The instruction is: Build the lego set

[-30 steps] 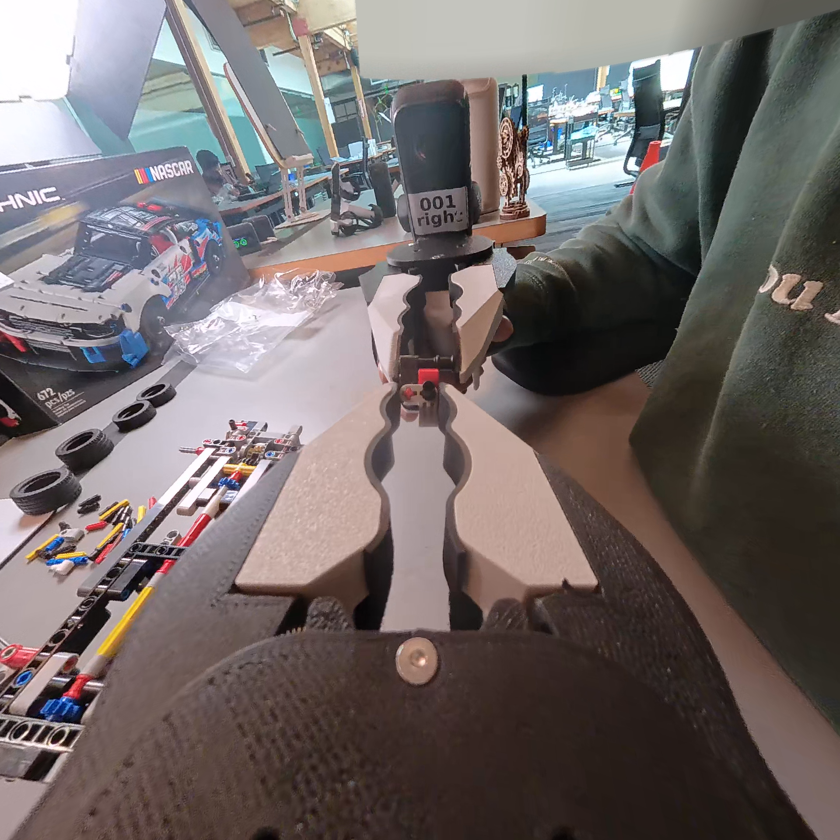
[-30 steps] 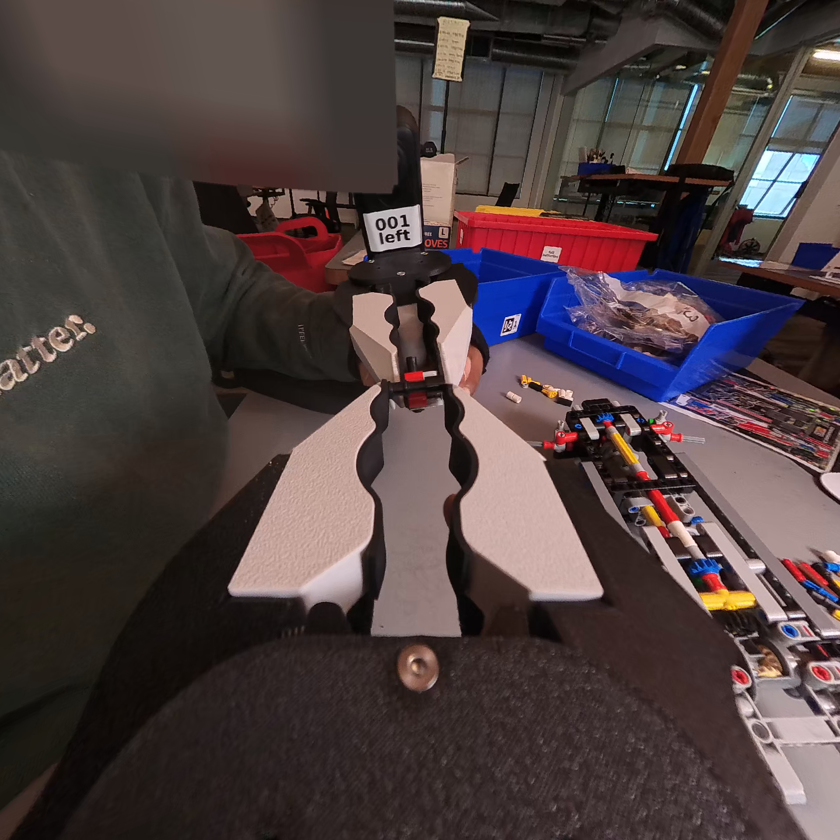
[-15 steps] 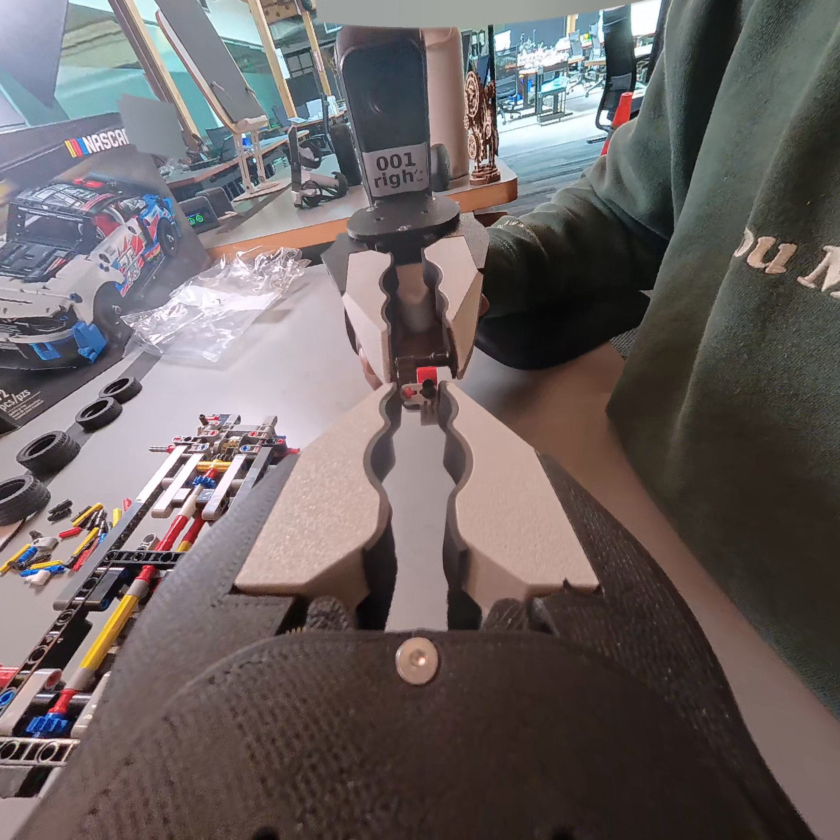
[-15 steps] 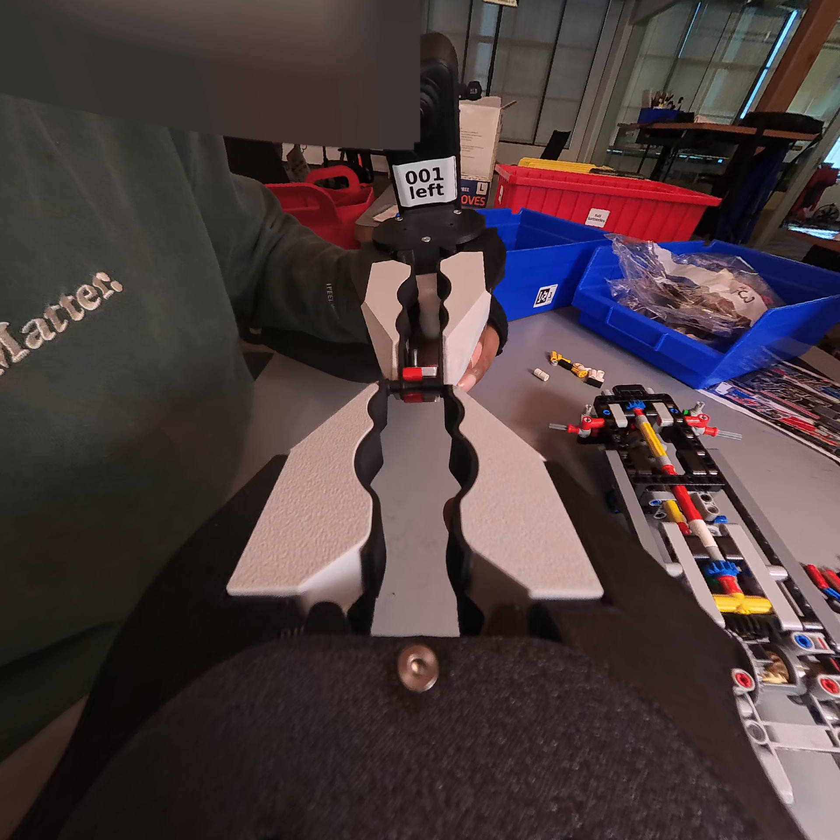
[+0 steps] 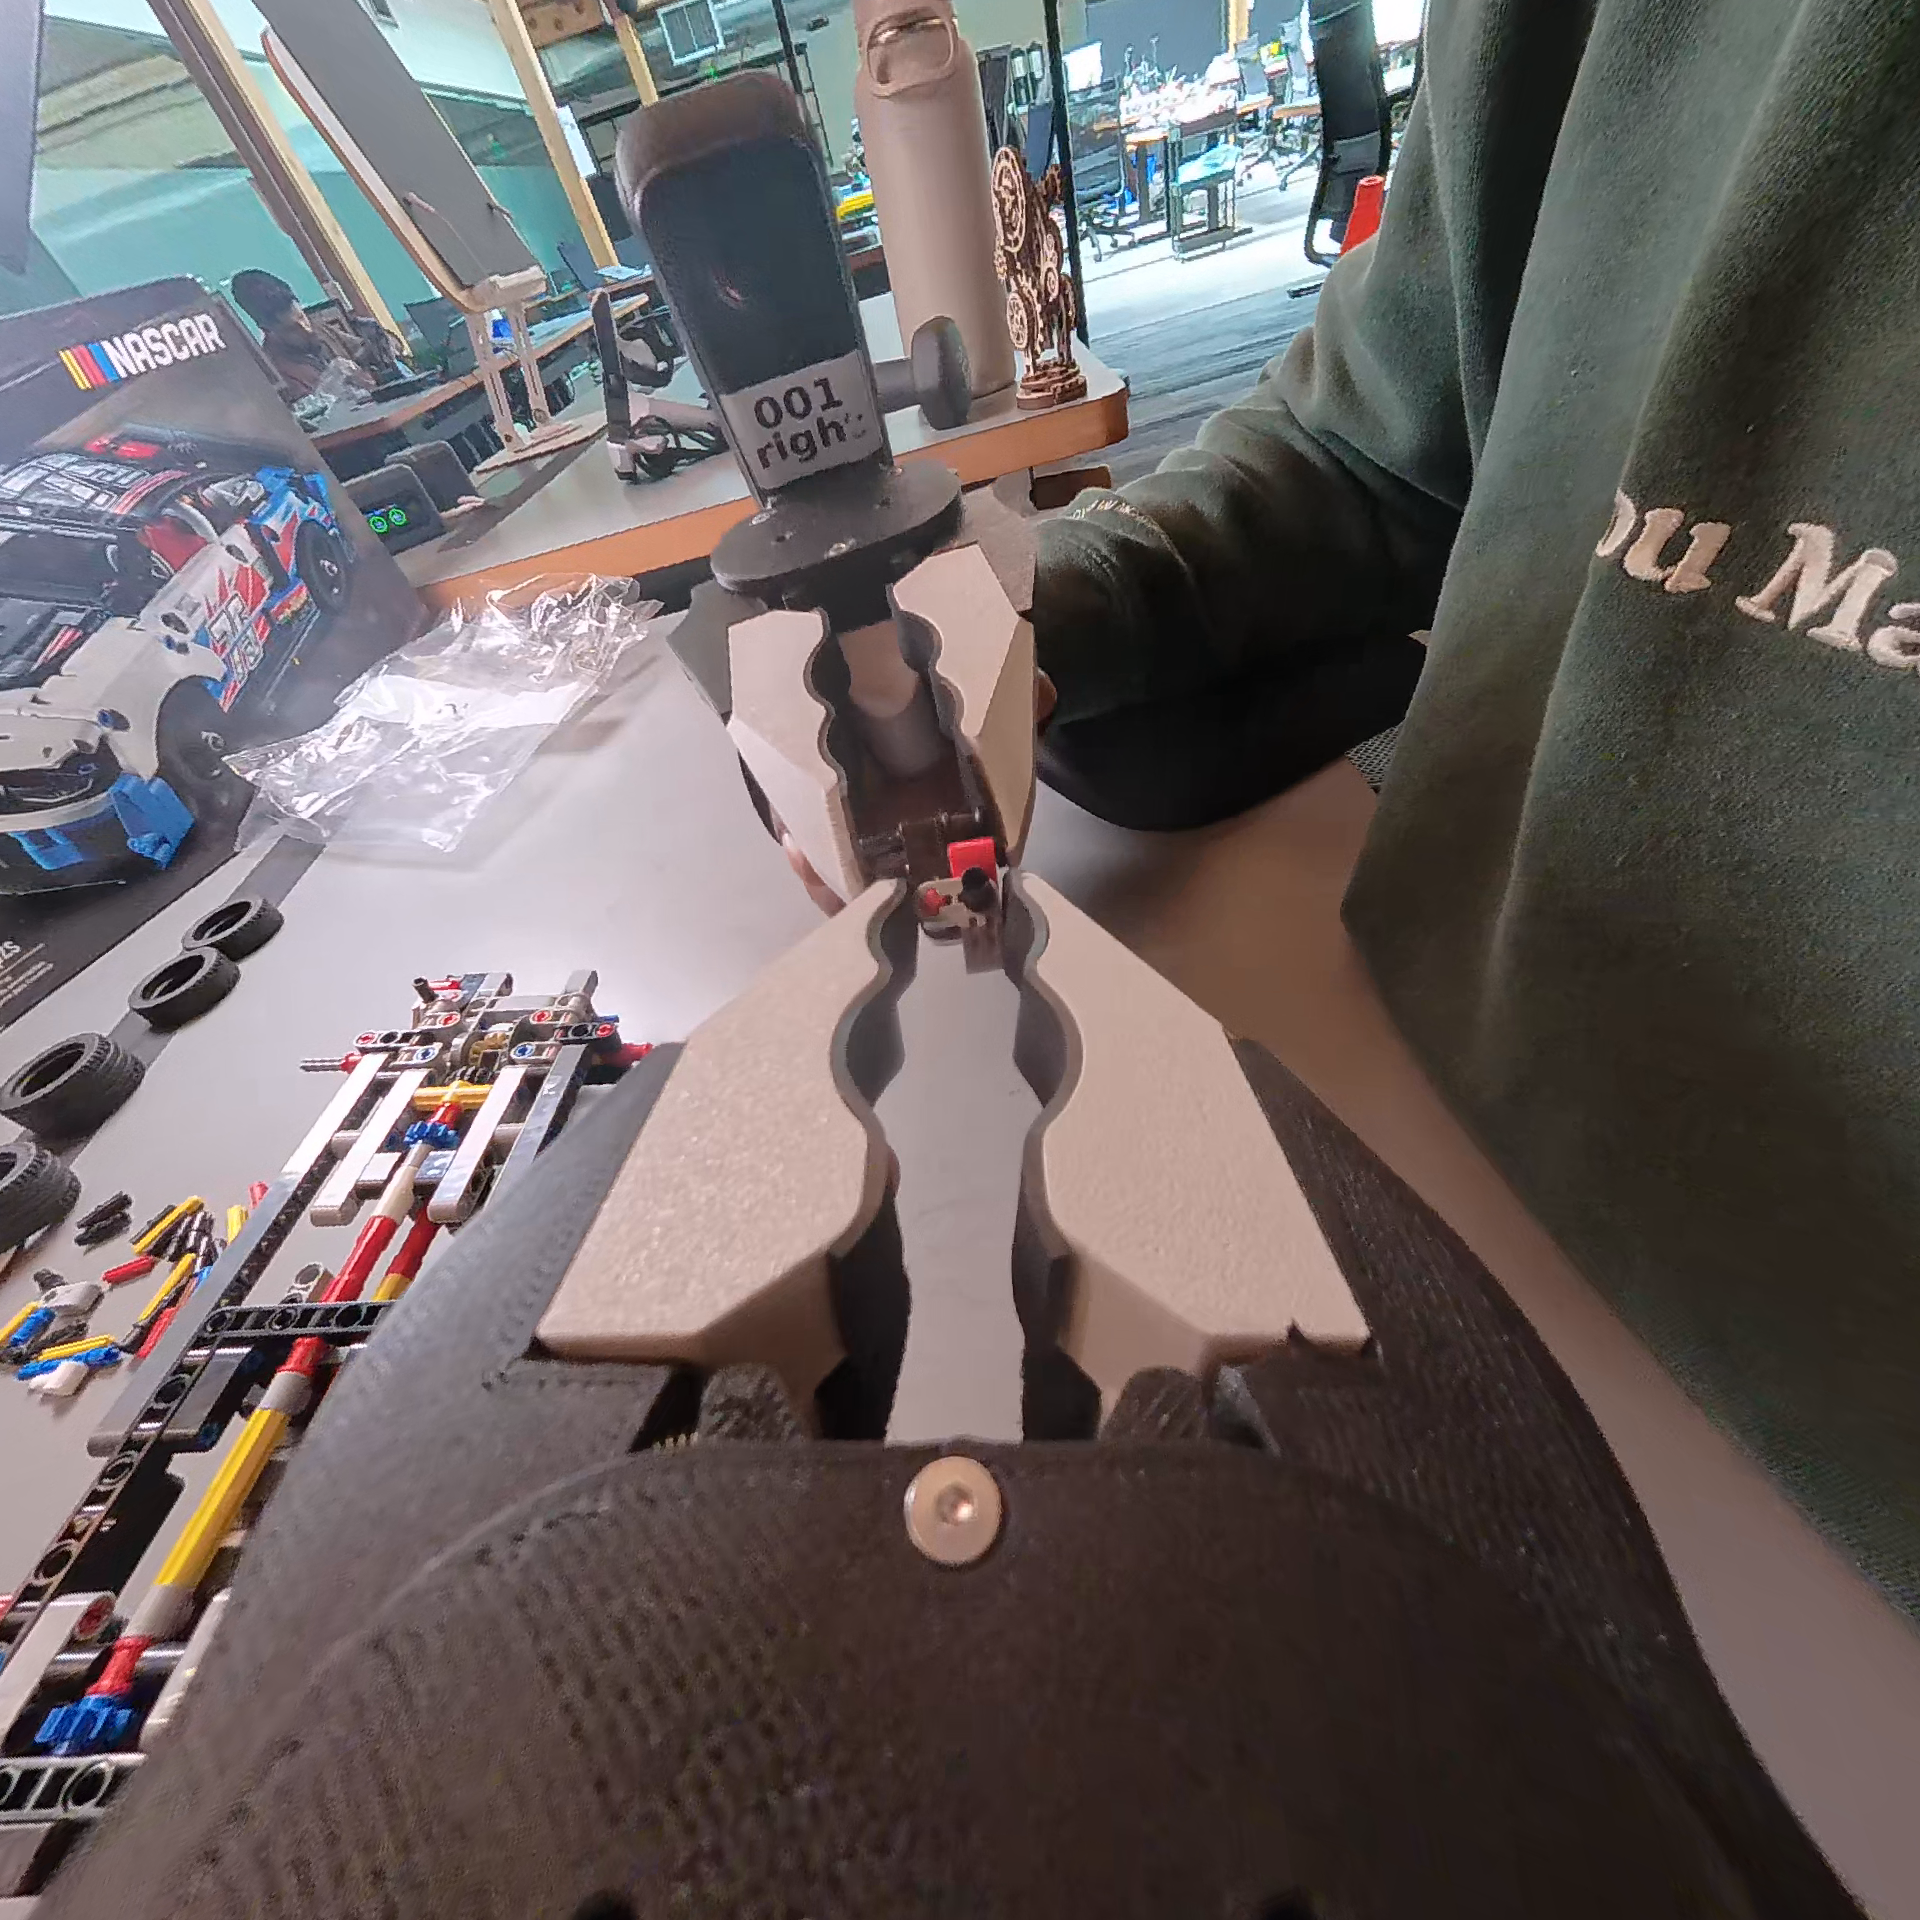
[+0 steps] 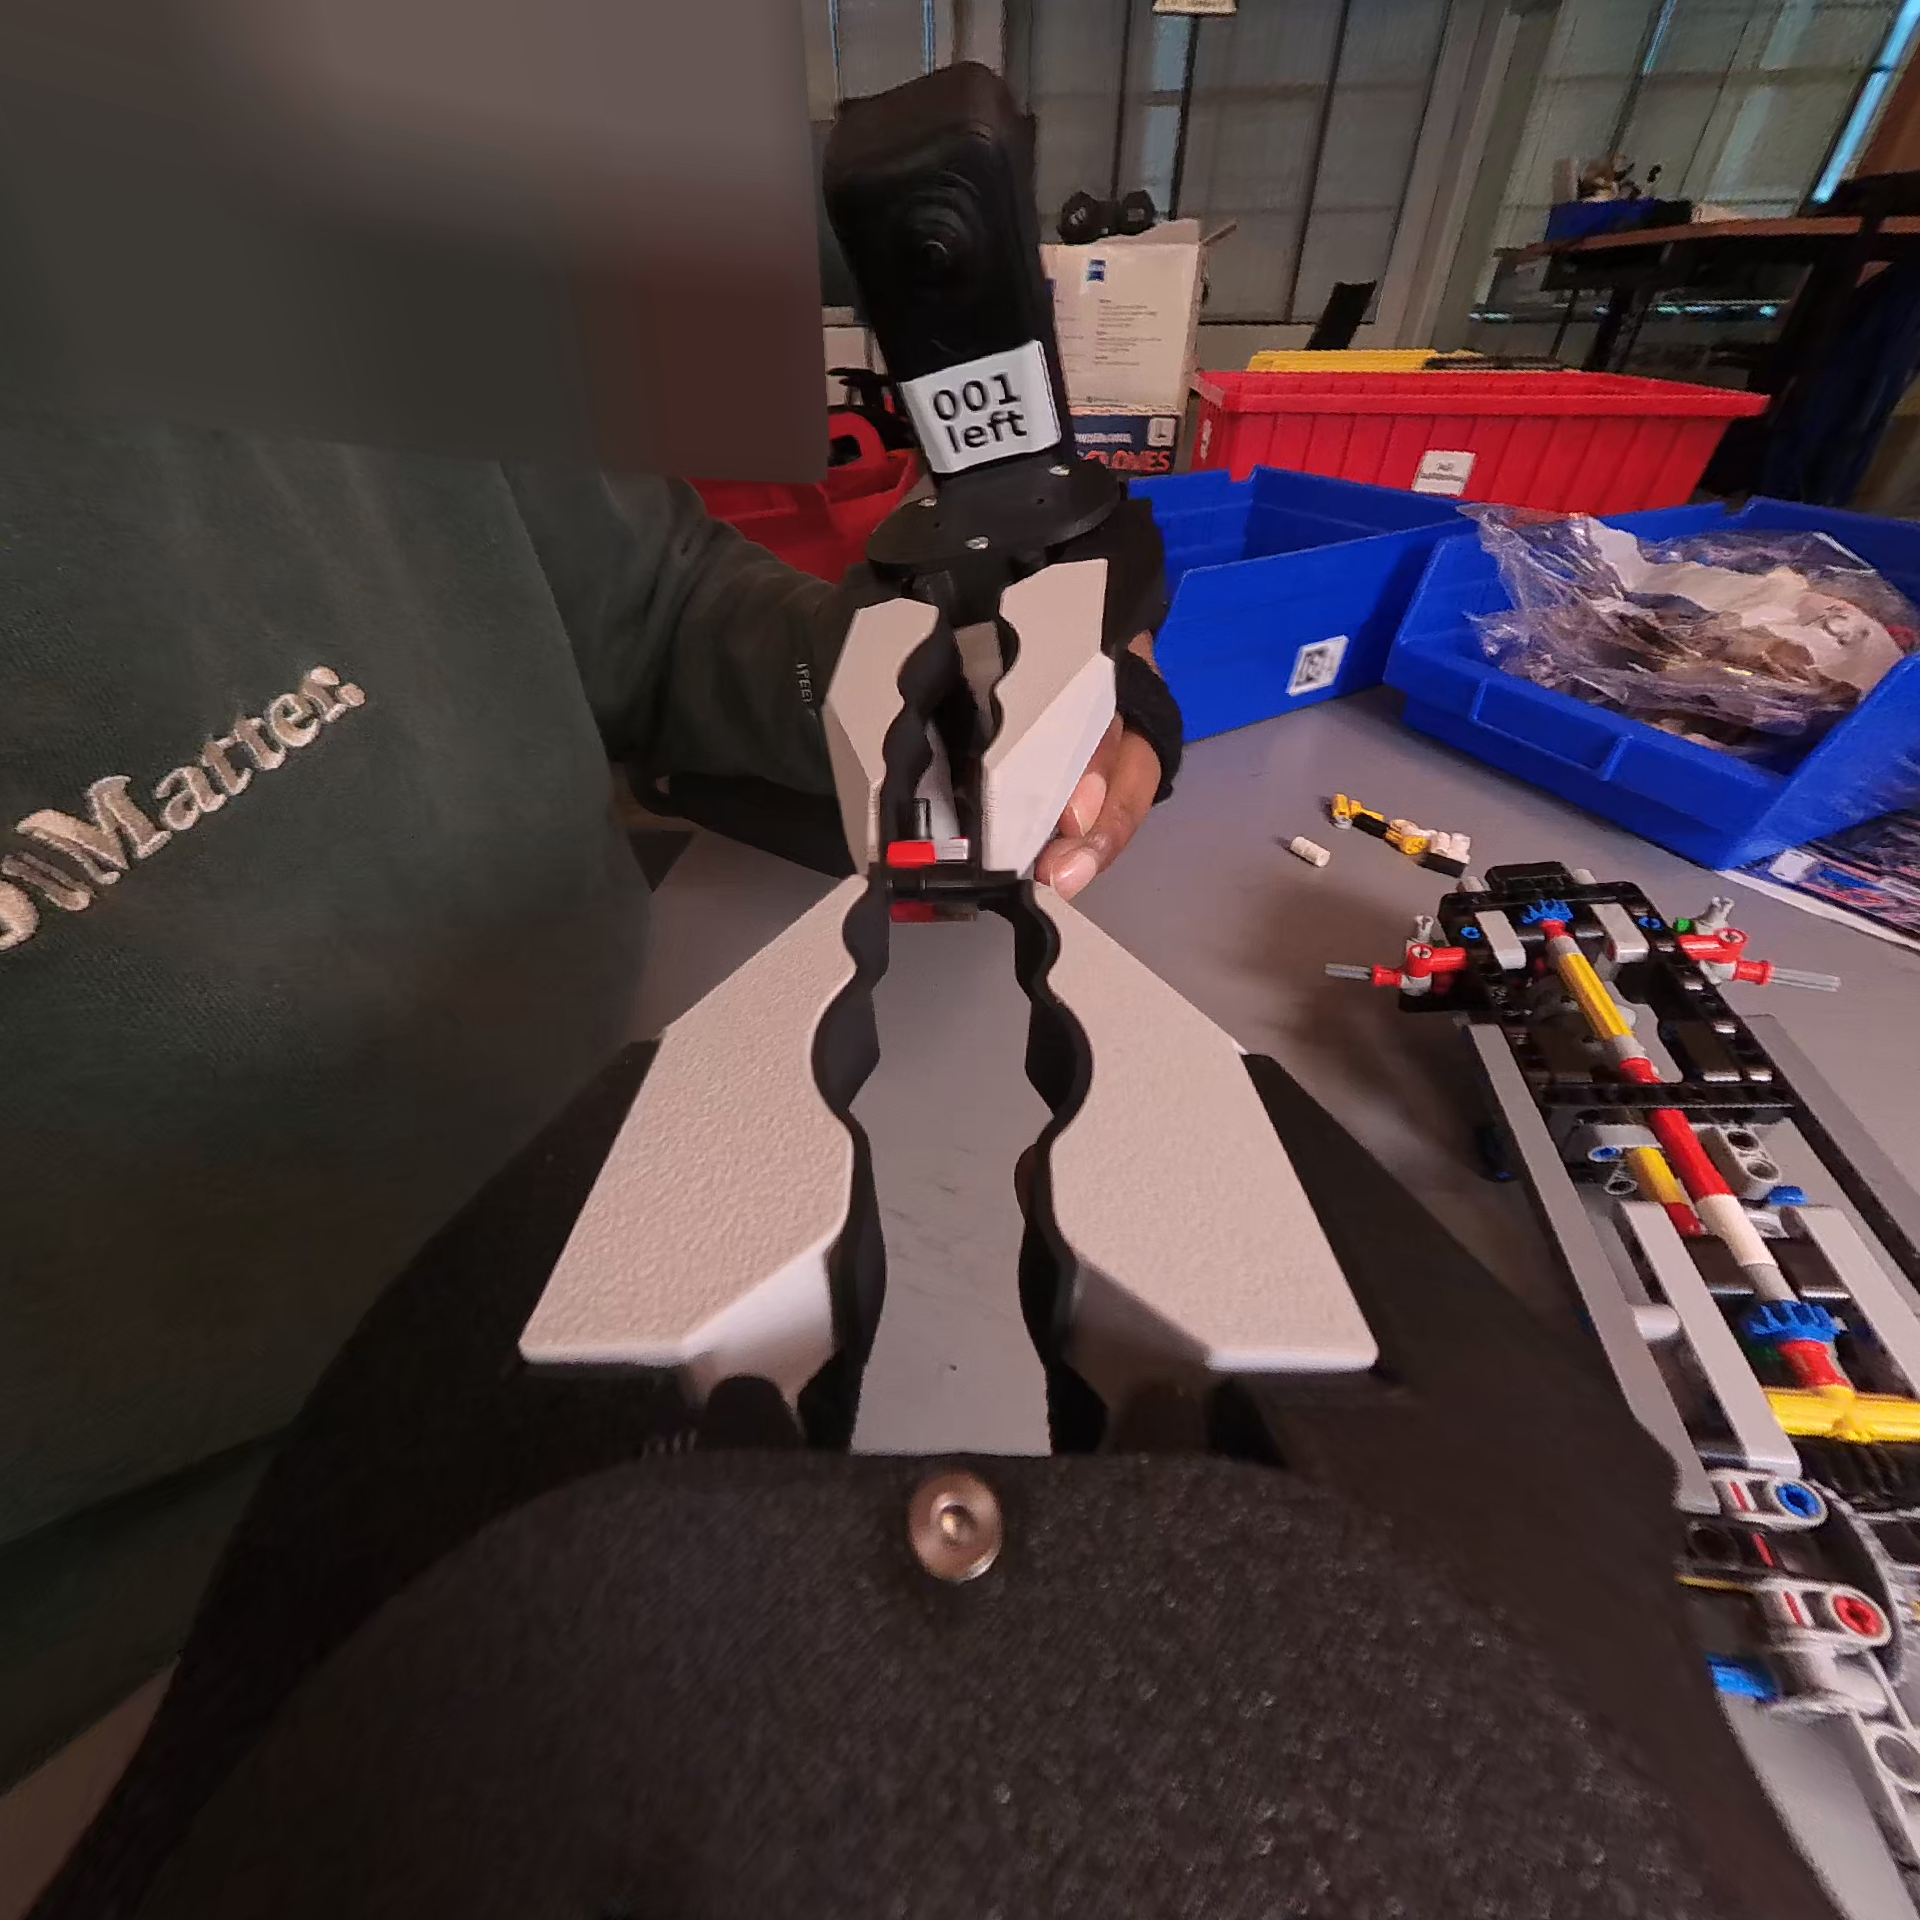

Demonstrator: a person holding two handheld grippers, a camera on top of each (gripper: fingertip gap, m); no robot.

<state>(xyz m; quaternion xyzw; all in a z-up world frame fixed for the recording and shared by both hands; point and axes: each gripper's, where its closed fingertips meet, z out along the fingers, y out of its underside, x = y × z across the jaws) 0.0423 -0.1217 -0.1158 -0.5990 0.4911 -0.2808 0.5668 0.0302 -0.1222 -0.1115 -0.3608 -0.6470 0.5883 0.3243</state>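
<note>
My left gripper (image 5: 951,914) and my right gripper (image 6: 943,899) meet tip to tip above the grey table, in front of a person in a green sweatshirt (image 5: 1662,727). Between the tips sits a small lego assembly (image 5: 966,883) of red, black and grey pieces, which also shows in the right wrist view (image 6: 930,878). Each gripper is shut on one end of it. The right gripper faces me in the left wrist view (image 5: 930,871), and the left gripper faces me in the right wrist view (image 6: 930,854). The long lego chassis (image 5: 416,1143) lies on the table and also shows in the right wrist view (image 6: 1662,1143).
Several black tyres (image 5: 68,1081), loose small pieces (image 5: 94,1299), a clear plastic bag (image 5: 447,717) and the set's box (image 5: 125,623) lie beside the chassis. Blue bins (image 6: 1642,769), a red bin (image 6: 1455,436) and a few loose pieces (image 6: 1392,831) stand at the far side. The grippers are tip to tip, or close to it.
Both grippers have stayed tip to tip on the small assembly and have tilted a little against each other. The chassis and loose parts have not moved.
</note>
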